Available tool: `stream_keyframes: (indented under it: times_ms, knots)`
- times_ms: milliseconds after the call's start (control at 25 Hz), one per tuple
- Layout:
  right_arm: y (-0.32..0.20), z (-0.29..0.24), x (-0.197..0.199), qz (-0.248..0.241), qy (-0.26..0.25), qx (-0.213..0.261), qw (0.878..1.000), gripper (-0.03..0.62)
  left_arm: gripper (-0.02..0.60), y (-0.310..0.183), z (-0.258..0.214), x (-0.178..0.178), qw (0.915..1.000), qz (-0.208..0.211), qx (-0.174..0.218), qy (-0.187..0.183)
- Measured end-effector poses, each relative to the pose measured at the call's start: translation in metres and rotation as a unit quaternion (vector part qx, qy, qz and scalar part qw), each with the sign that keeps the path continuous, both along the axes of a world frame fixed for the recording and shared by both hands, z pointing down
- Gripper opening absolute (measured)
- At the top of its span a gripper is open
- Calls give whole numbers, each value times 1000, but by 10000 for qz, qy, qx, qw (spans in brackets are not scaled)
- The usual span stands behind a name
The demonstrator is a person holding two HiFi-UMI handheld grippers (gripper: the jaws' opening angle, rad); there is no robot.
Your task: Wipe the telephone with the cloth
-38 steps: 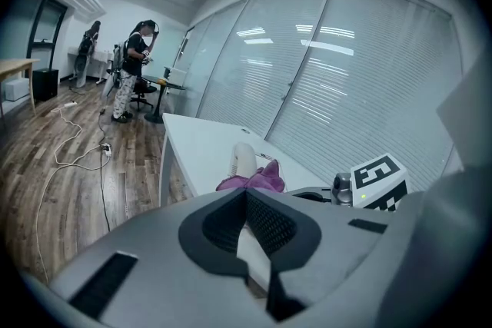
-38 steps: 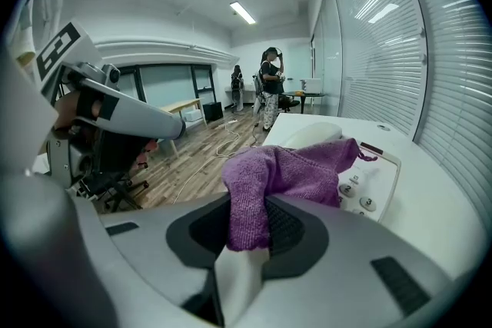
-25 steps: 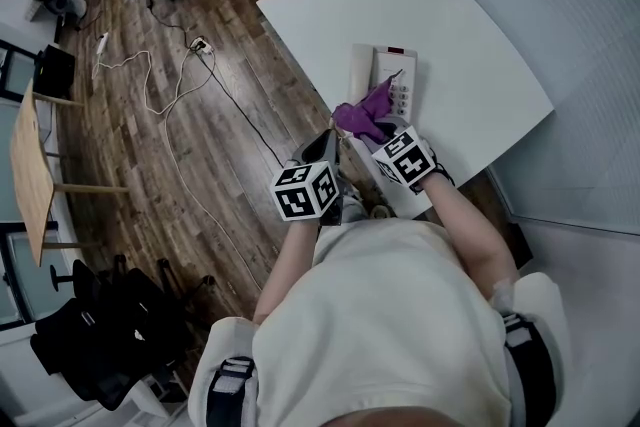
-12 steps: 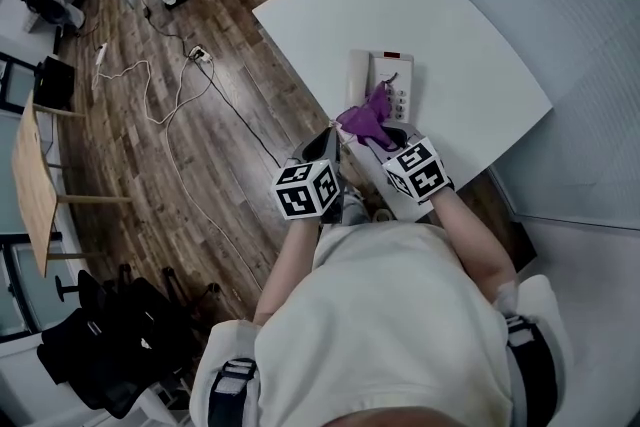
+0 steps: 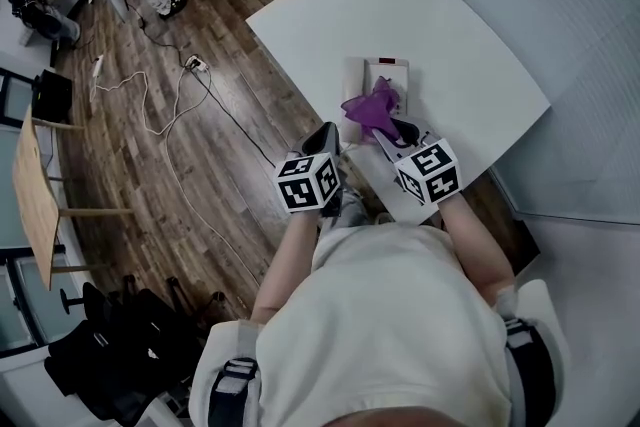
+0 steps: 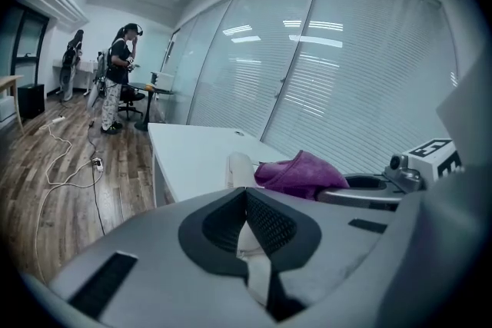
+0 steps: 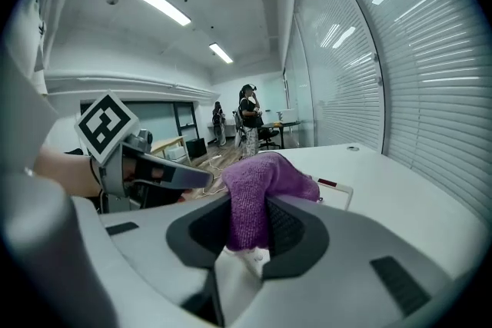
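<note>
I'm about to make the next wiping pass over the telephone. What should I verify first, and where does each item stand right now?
1. Cloth held by the right gripper: ok, pinched between its fingers.
2. Cloth touching the telephone: cannot tell. From the head view it overlaps the phone's near end, but contact doesn't show.
3. Left gripper shut and empty: ok.
4. Left gripper steadying the telephone: not ok, it sits off the phone near the table edge.
5. Telephone lying flat on the table: ok.
</note>
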State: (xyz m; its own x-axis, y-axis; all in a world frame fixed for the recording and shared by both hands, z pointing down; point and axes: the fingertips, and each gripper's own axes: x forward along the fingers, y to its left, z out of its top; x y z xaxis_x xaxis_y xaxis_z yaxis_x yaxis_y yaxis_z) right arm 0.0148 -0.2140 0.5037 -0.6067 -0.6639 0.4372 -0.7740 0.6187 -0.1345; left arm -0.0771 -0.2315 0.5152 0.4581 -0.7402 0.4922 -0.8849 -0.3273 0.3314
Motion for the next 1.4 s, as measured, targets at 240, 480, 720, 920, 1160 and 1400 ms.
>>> stream_keyframes:
  times_ms: [240, 480, 720, 920, 1160, 1400]
  knots:
    - [-13, -16, 14, 300, -154, 183, 9993, 98, 20, -18, -1, 7, 9999, 69, 98, -96]
    - [-22, -29, 27, 568, -263, 318, 9975, 98, 38, -36, 0, 15, 9997, 107, 86, -177]
    - [-37, -34, 39, 782, -379, 377, 9955, 98, 226, -57, 11, 28, 9991, 169, -27, -385]
    - [-41, -39, 44, 854, -480, 431, 9943, 98, 279, -68, 29, 38, 9975, 231, -195, -644]
    - [-47, -37, 53, 990, -551, 403, 9927, 98, 293, -77, 51, 50, 9932, 323, -324, -1067]
    - [-49, -35, 61, 1123, -609, 364, 9911, 98, 291, -83, 65, 54, 9894, 274, -338, -1387]
